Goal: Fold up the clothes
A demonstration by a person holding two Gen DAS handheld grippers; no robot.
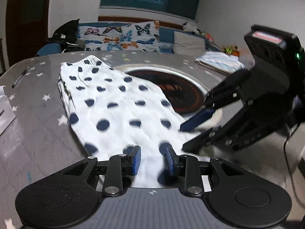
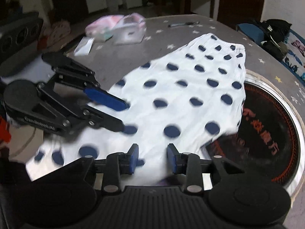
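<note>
Left wrist view shows the polka-dot garment [image 1: 114, 103], white with dark blue spots, lying flat on the grey star-printed worktop [image 1: 38, 118], its far side draped partly over the round inset cooktop [image 1: 177, 91] at the worktop's middle. The left tongs [image 1: 153, 159] stand apart with the garment's near hem running between the blue pads [image 1: 136, 160]; nothing is pinched yet, as far as the blur allows. The right tongs [image 2: 152, 158] are likewise apart over the near edge of the same garment, on the side toward the cooktop. By my reading the fold is at most partly made: the cloth looks doubled along its far-left edge, but most of it lies spread in one layer, so gripping the near hem and carrying it over remain to be done. Beyond the cooktop lies a folded light-blue cloth [image 1: 219, 63], perhaps a finished piece. Orange characters ring the cooktop in the right wrist view, too smeared to read; raised lettering on the left tool's body is also unclear.
</note>
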